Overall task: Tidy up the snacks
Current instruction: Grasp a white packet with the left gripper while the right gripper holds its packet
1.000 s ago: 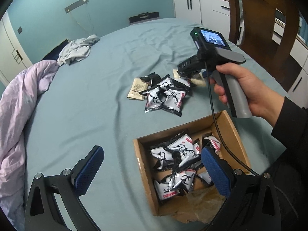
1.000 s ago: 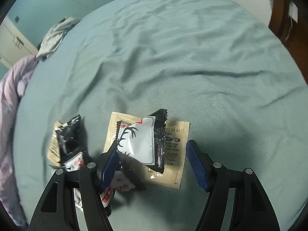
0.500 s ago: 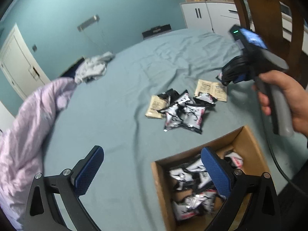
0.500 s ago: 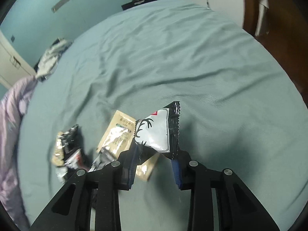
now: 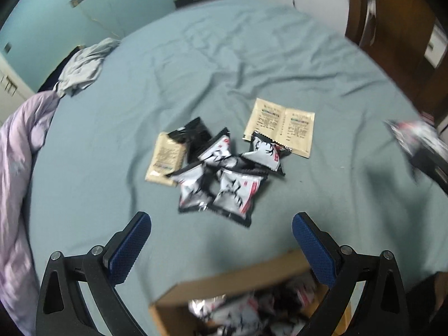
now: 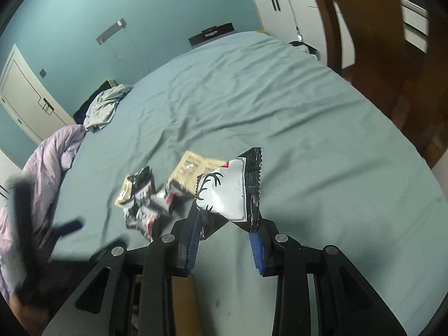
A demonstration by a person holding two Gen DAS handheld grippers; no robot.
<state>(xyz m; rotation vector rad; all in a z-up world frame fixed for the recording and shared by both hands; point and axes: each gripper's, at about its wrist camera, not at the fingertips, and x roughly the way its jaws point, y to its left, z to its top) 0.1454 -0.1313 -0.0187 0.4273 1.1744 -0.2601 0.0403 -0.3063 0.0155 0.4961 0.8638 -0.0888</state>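
- The right gripper is clamped on a white snack packet with a black antler print and black crimped edges, held up off the teal bedsheet.
- The left gripper hangs with its jaws spread wide and nothing between them, above the near rim of a cardboard box that holds blurred packets.
- A loose pile of black-and-white packets lies on the sheet beyond the box, touching two beige sachets.
- A lilac duvet is bunched at the left edge.
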